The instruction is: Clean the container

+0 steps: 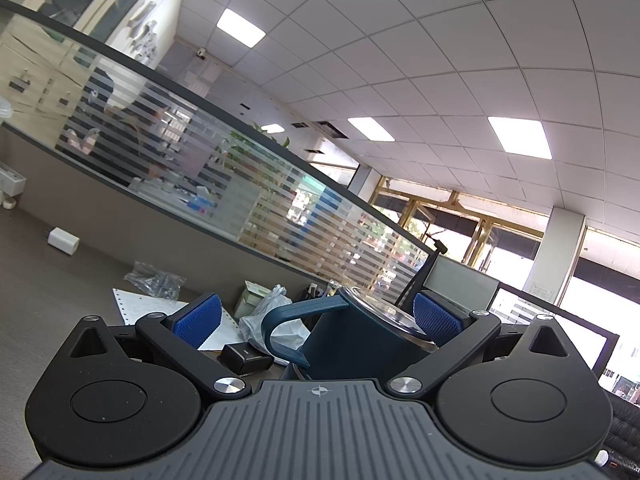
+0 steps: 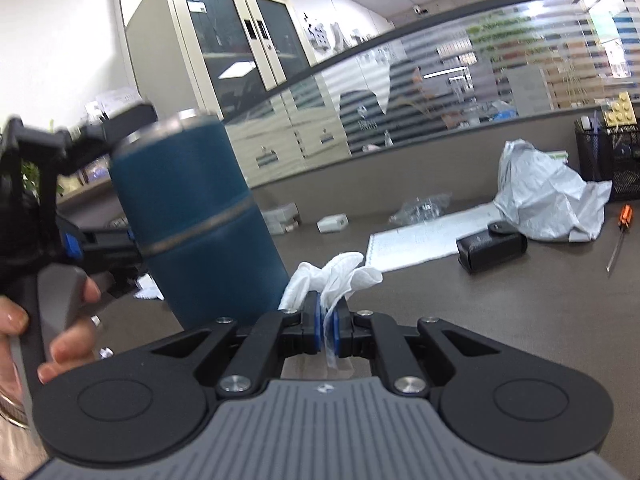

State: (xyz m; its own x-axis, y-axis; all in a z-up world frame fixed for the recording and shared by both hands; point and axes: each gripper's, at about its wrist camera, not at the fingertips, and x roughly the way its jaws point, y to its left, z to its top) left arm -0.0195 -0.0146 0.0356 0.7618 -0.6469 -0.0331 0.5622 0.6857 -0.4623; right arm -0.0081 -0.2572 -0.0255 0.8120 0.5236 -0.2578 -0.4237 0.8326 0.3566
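The left gripper (image 1: 318, 320) is holding the tall dark-blue metal tumbler (image 2: 192, 216) off the grey desk (image 2: 520, 312), probably clamped. The right gripper (image 2: 328, 320) is pinching crumpled white tissue (image 2: 340, 272) tight. Tumbler's looking slick and rigid; the handle's the safer hold.

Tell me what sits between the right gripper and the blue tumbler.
In the right wrist view, only the white tissue pinched in the right gripper bridges toward the blue tumbler; nothing else lies between.
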